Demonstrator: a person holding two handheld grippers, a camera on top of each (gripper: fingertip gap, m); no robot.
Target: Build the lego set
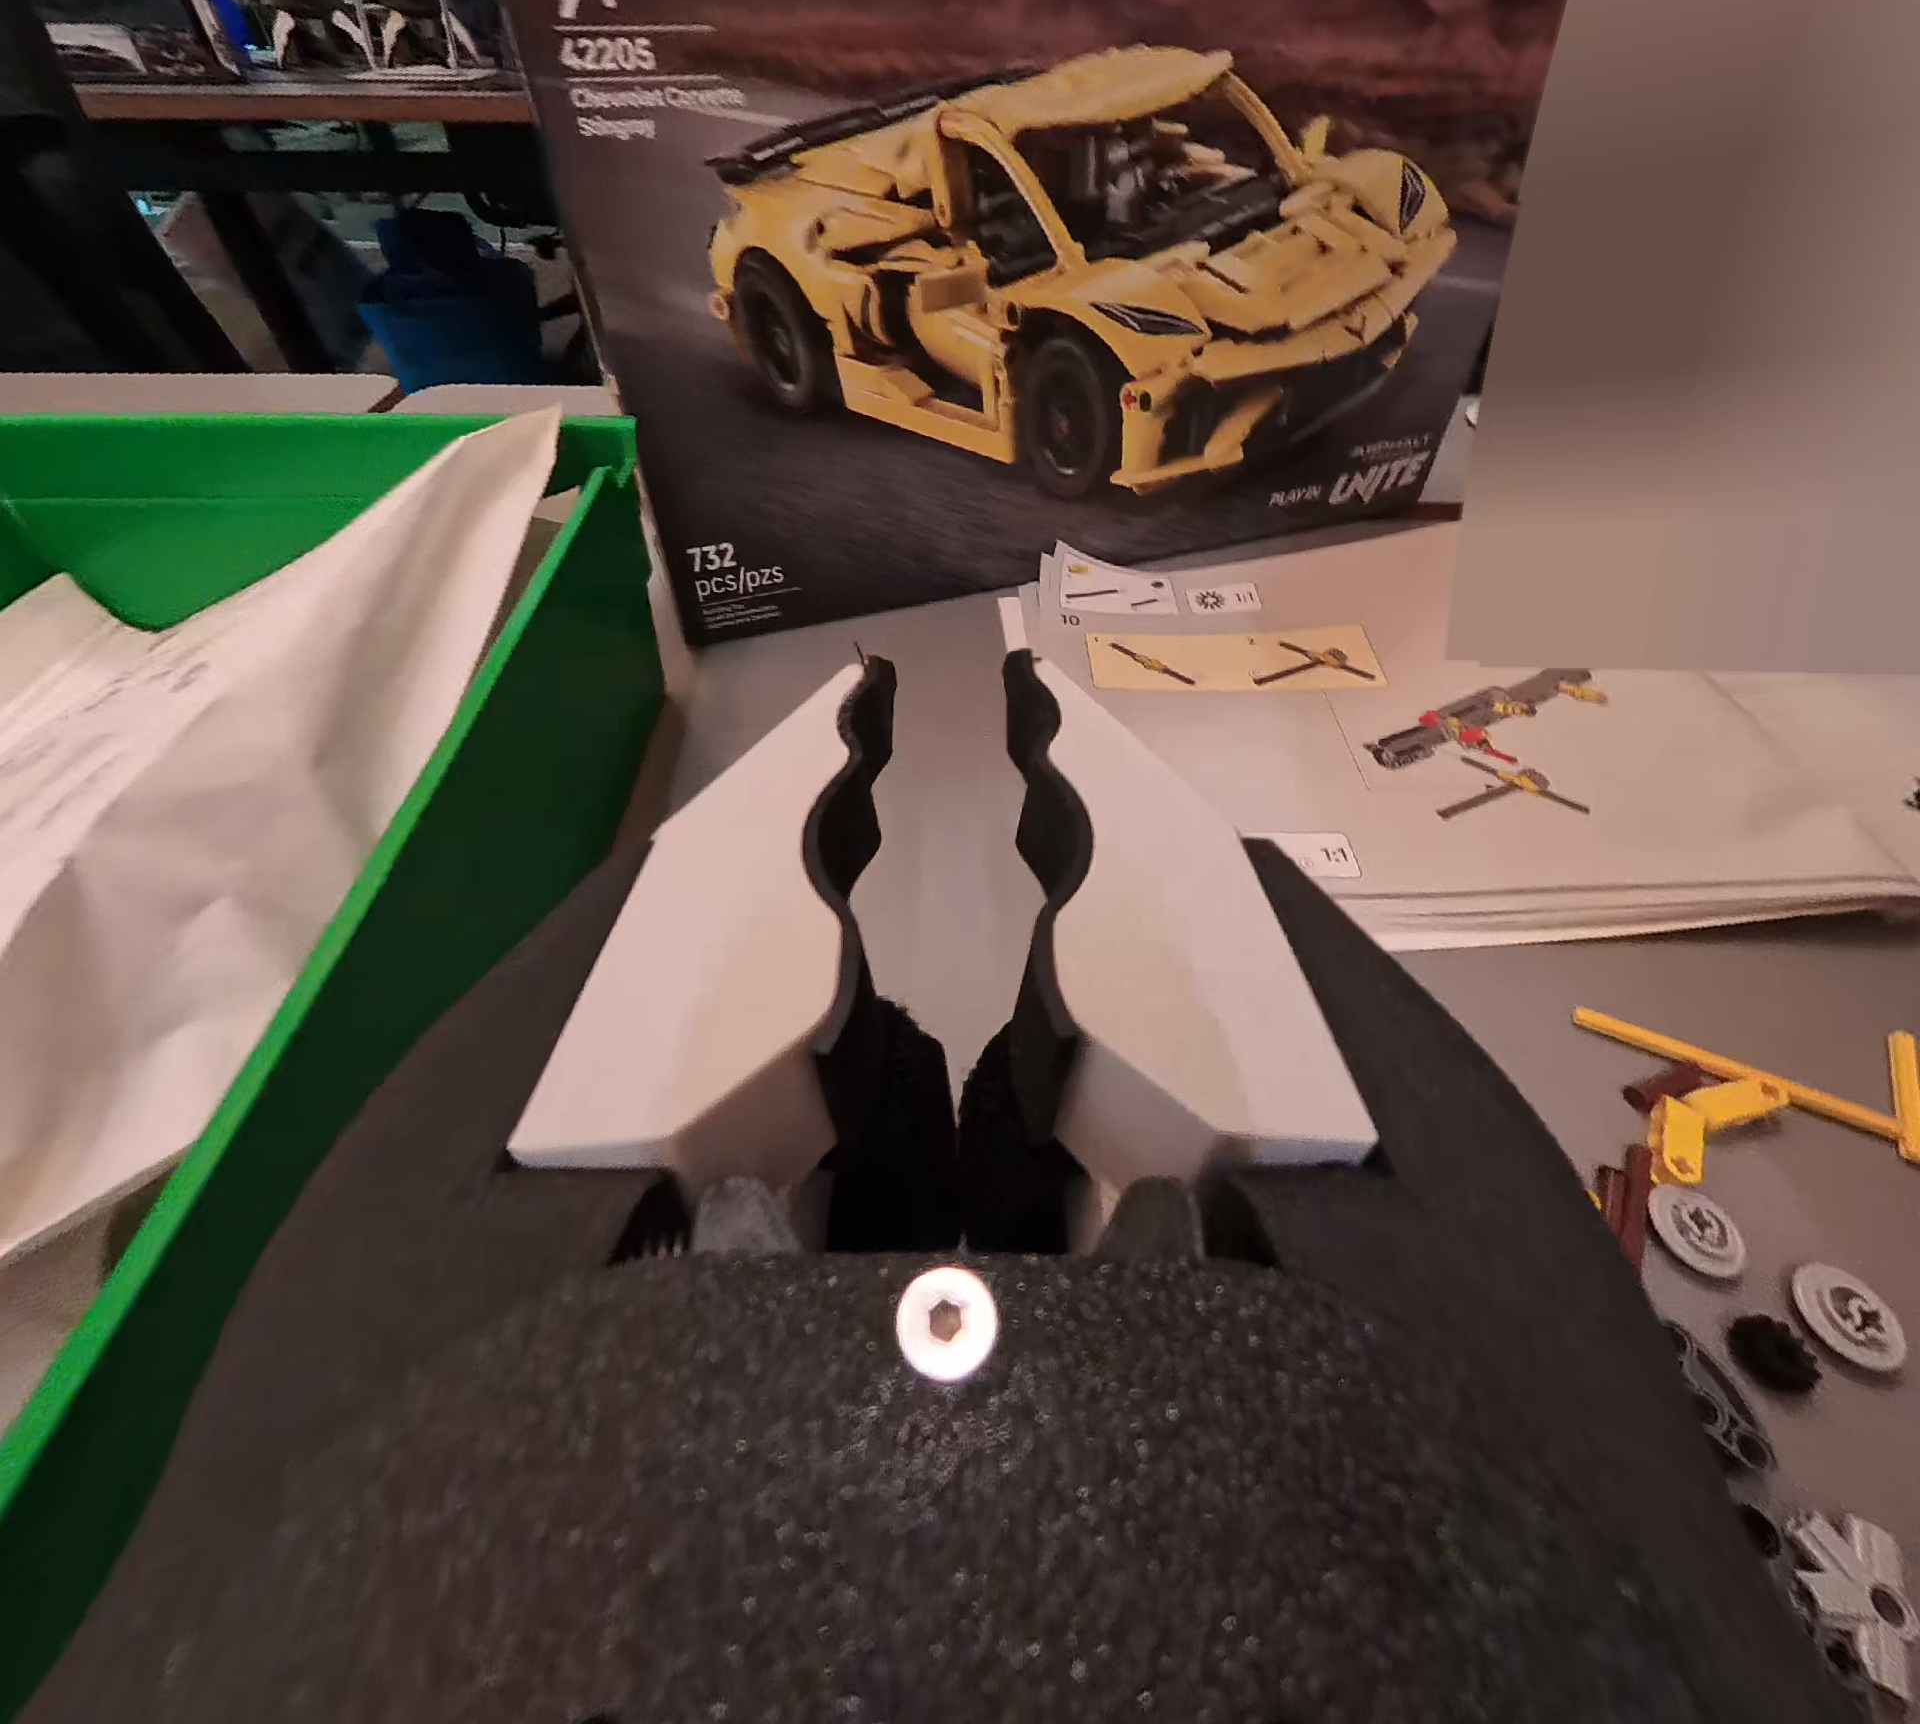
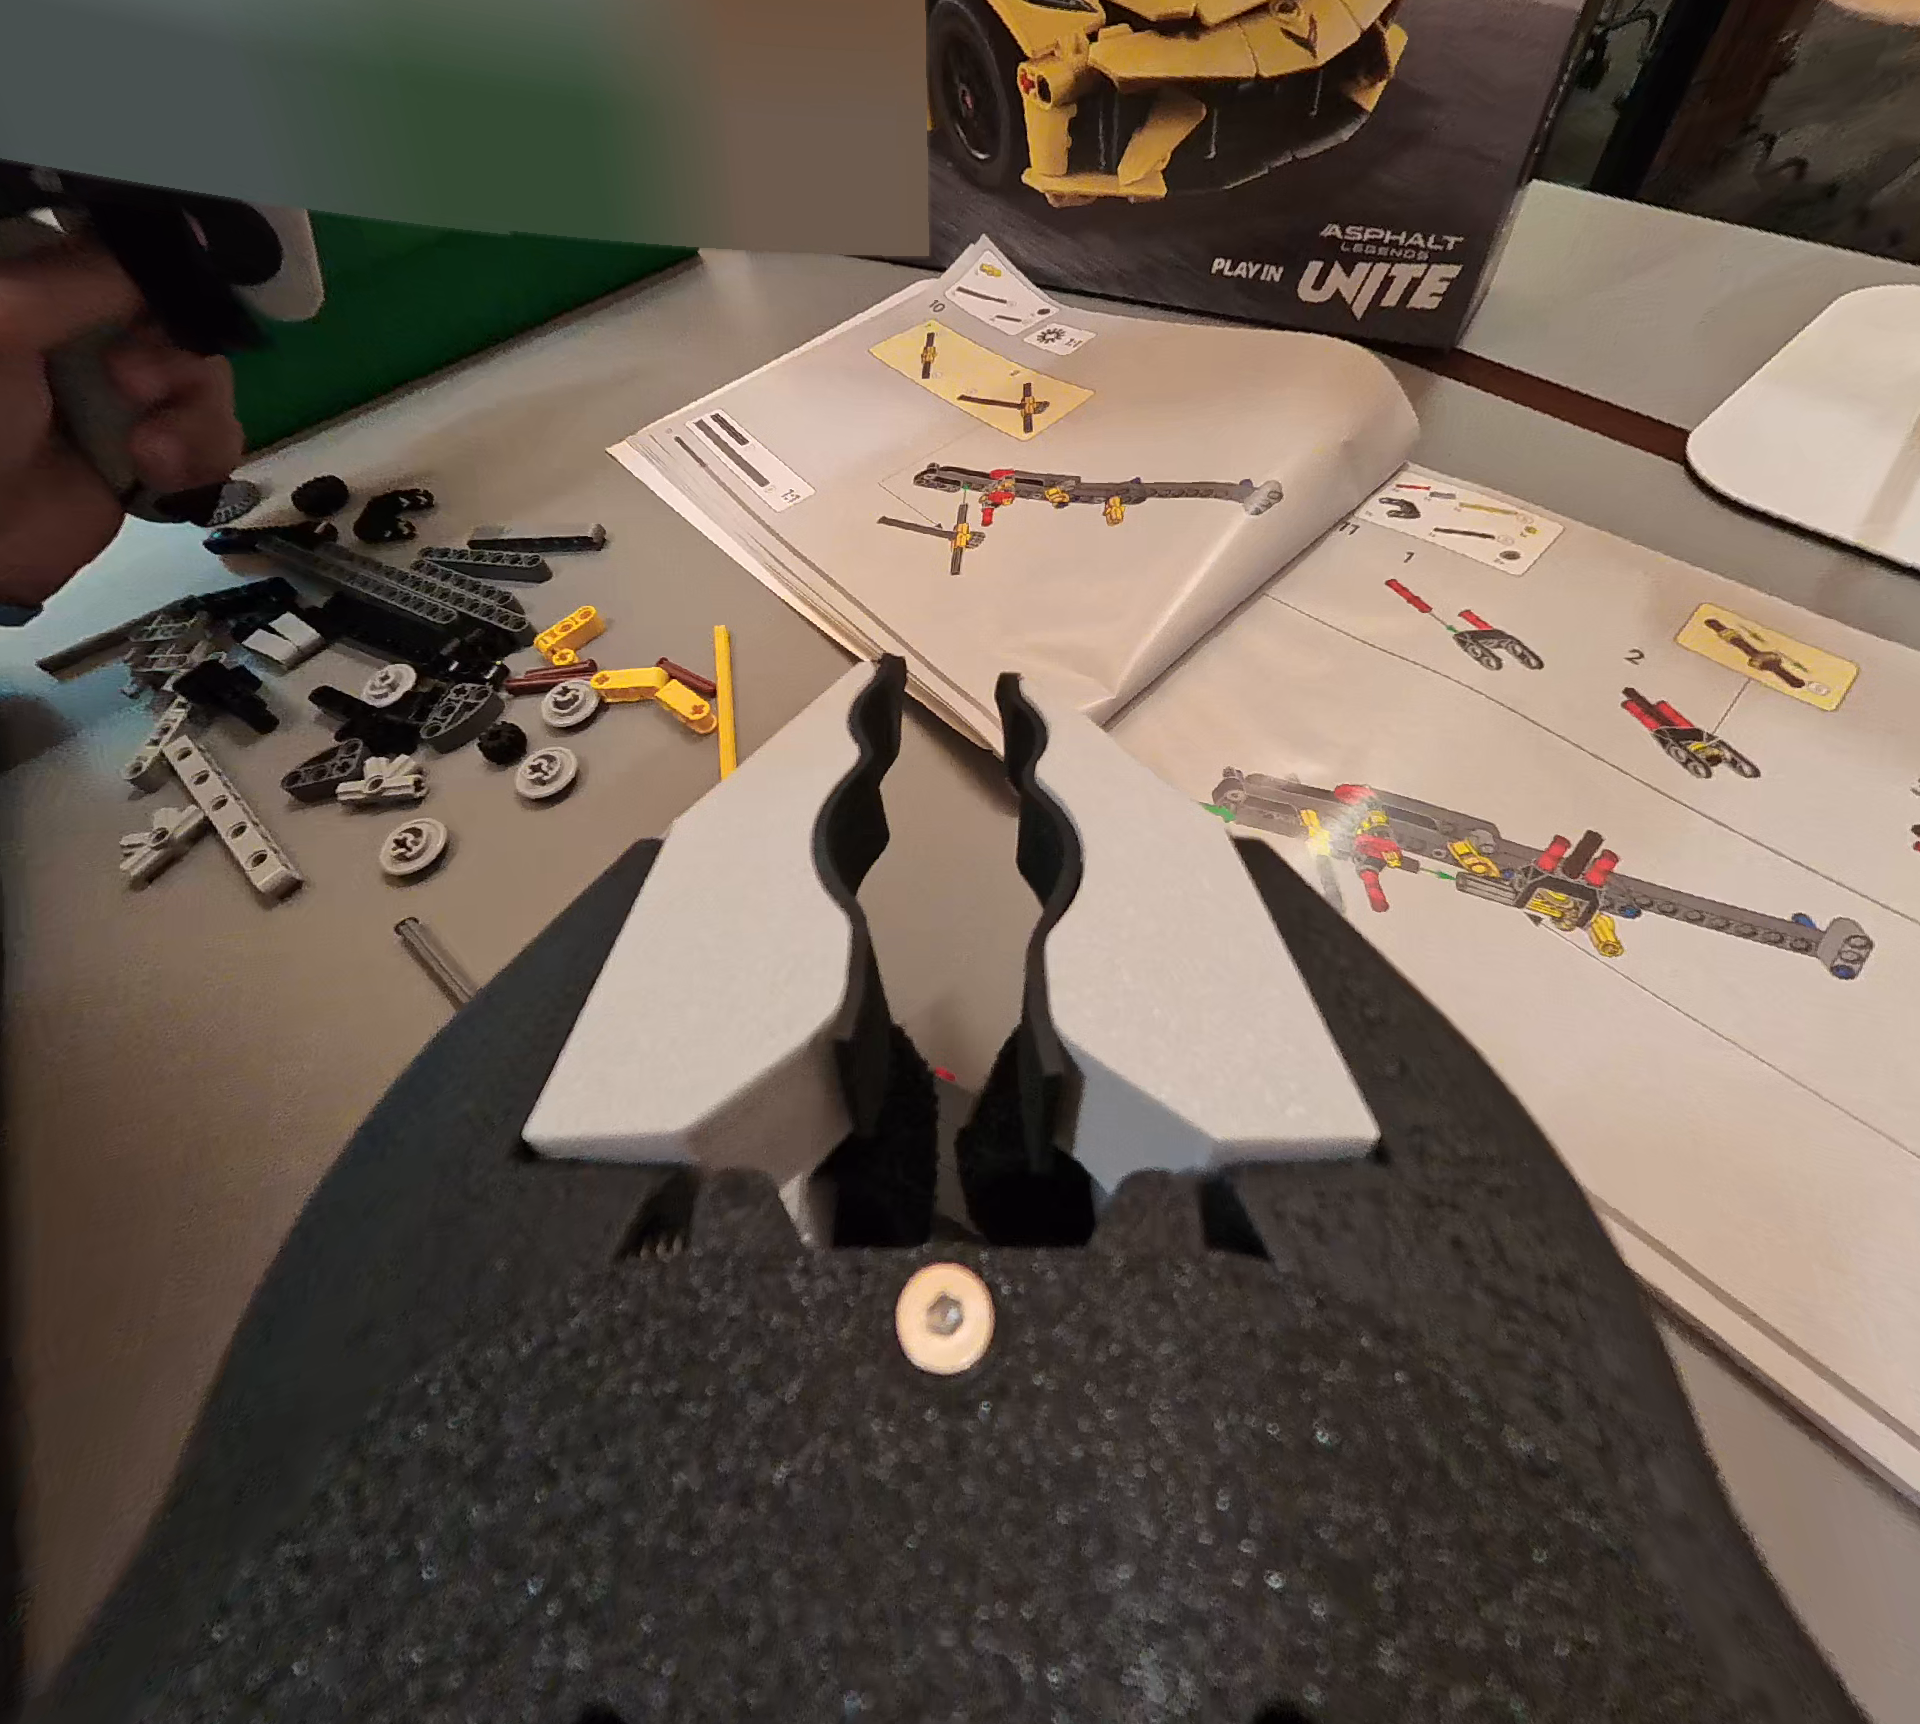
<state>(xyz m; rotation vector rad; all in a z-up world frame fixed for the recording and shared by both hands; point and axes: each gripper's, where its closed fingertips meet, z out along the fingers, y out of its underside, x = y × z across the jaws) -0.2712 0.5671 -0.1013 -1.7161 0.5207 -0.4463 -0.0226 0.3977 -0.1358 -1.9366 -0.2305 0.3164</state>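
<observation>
Both your left gripper (image 1: 943,672) and right gripper (image 2: 948,682) are open and empty, so watch you don't bump the loose lego pieces (image 2: 416,635) at ten o'clock off the table; only your left view shows the green bin (image 1: 312,843) at nine o'clock.

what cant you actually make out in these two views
- Green plastic bin, left wrist view: contents hidden under crumpled white paper.
- Loose grey and black lego pieces, right wrist view: left part hidden by a hand.
- Open instruction booklet: right page cut off by the edge.
</observation>
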